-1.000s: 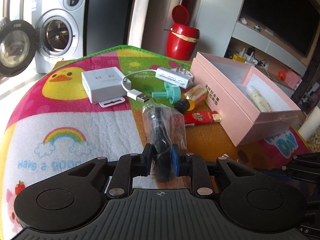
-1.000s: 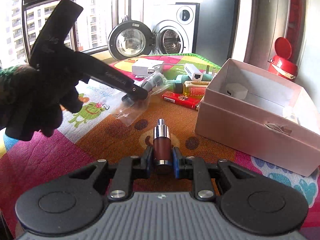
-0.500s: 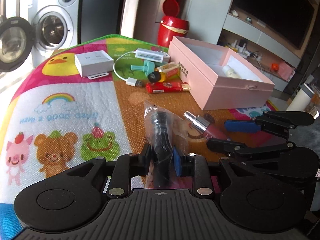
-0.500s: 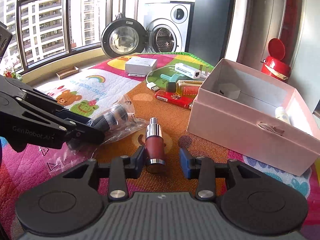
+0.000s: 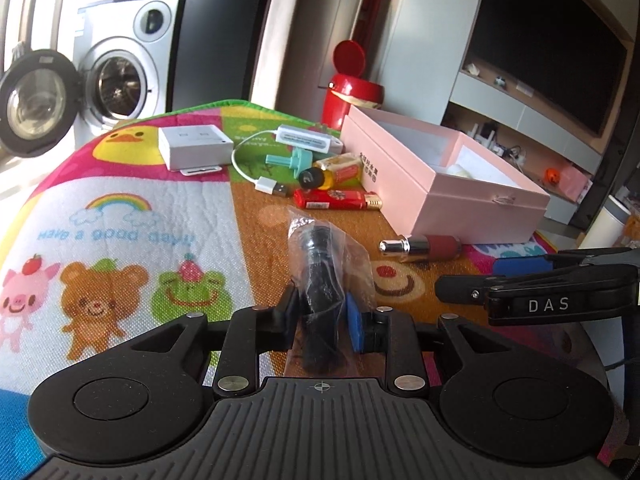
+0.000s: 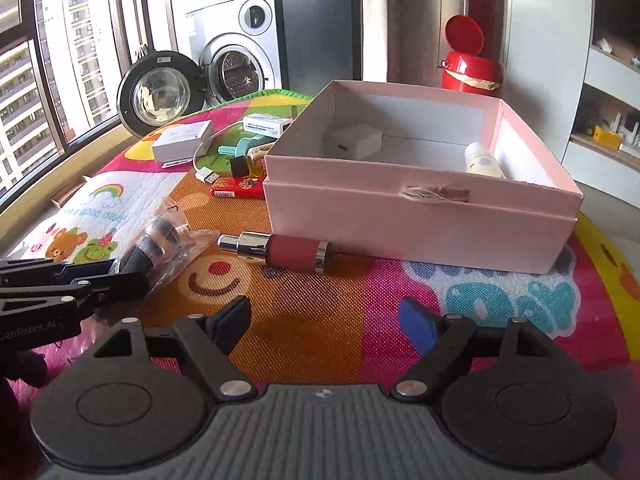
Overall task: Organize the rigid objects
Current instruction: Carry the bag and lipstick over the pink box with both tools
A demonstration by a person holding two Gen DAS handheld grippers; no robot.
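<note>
My left gripper (image 5: 320, 312) is shut on a black cylinder in a clear plastic bag (image 5: 320, 272), held just above the colourful play mat (image 5: 120, 220). A maroon bottle with a silver cap (image 6: 288, 250) lies on its side on the mat, close to the front wall of the open pink box (image 6: 400, 220). My right gripper (image 6: 326, 320) sits a little behind that bottle; its jaws are opening and nothing is between them. In the right wrist view the left gripper (image 6: 120, 276) and its bagged cylinder (image 6: 156, 240) are at the left.
Behind lie a white box (image 5: 194, 146), a white USB adapter with cable (image 5: 308, 140), a teal part (image 5: 294, 160), a small yellow bottle (image 5: 340, 170) and a red lighter (image 5: 336, 200). The pink box holds a white cube (image 6: 356, 142) and a cream tube (image 6: 482, 160). A red bin (image 5: 352, 92) stands beyond.
The right gripper let go of the maroon bottle, which now lies sideways by the box, and its jaws spread wide. The left gripper drew back from the clutter with the bagged cylinder.
</note>
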